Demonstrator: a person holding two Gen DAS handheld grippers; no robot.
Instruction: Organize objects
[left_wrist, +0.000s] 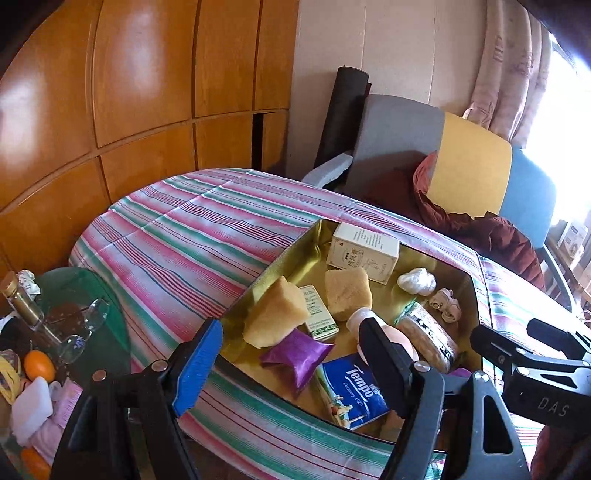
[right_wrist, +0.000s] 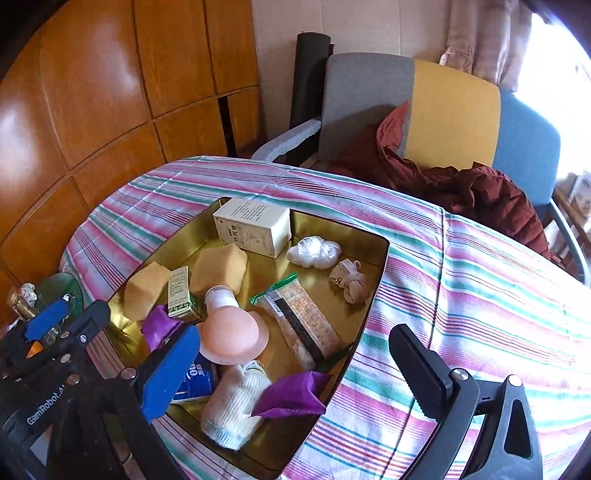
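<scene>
Risk: the shallow gold metal tray (right_wrist: 373, 258) on the striped-cloth bench (right_wrist: 480, 295) is crowded; reaching in could snag the purple satin pouch (right_wrist: 291, 397) or tip the pink round-bodied bottle (right_wrist: 231, 332). I hold the left gripper (left_wrist: 291, 365) and right gripper (right_wrist: 295, 373) pitched downward over the tray, jaws wide, both empty.

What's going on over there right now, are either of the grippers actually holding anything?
No. A person holds both grippers above the gold tray on the striped tablecloth. The left gripper and right gripper both stand open with nothing between the pads. The tray already holds two sponges, a white box, a pink bottle, a Tempo tissue pack, purple pouches and a white knitted cloth. More clutter waits on the side table.
</scene>
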